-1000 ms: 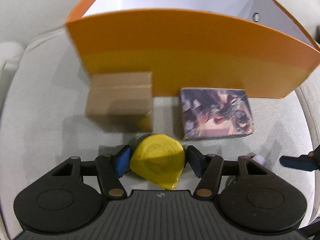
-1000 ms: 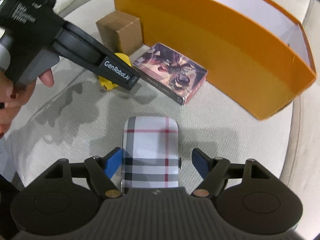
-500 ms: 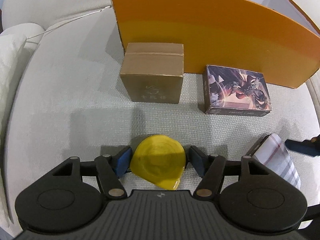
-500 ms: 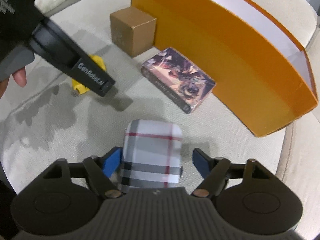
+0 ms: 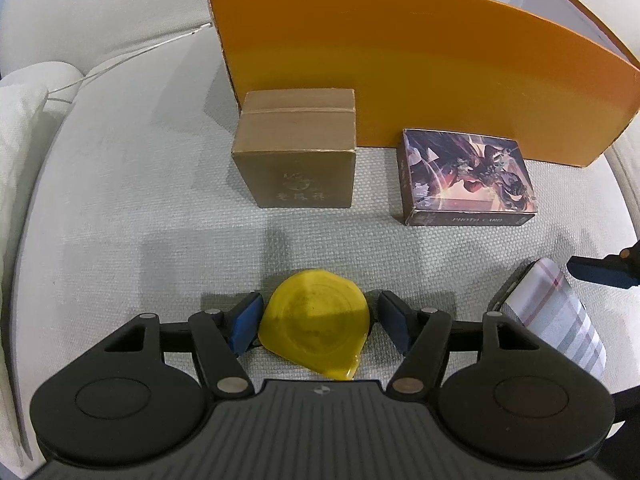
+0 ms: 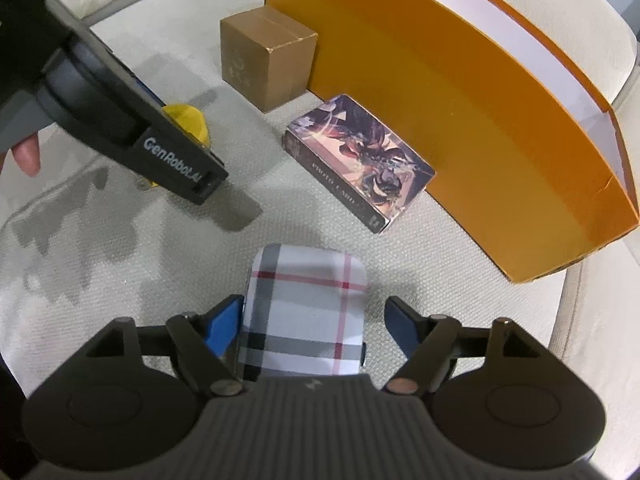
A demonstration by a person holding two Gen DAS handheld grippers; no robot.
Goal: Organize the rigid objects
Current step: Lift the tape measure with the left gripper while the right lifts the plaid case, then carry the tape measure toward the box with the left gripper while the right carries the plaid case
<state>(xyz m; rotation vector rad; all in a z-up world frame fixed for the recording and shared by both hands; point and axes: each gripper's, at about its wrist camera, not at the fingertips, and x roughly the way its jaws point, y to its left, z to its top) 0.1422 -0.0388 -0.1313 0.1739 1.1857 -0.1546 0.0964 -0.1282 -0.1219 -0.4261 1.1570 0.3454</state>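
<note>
My left gripper is shut on a yellow tape measure and holds it above the sofa seat. My right gripper straddles a plaid case; its left pad touches the case, while the right pad stands a little off, so its grip is unclear. The plaid case also shows at the right of the left wrist view. A brown cardboard box and a photo card box lie in front of the big orange box.
Everything sits on a light grey sofa cushion. The orange box's white inside is open at the top. A white pillow lies at the far left. The left gripper's body crosses the right wrist view.
Both grippers have pulled back and up from the orange box, each with its object between its fingers. The cardboard box and card box now look farther away.
</note>
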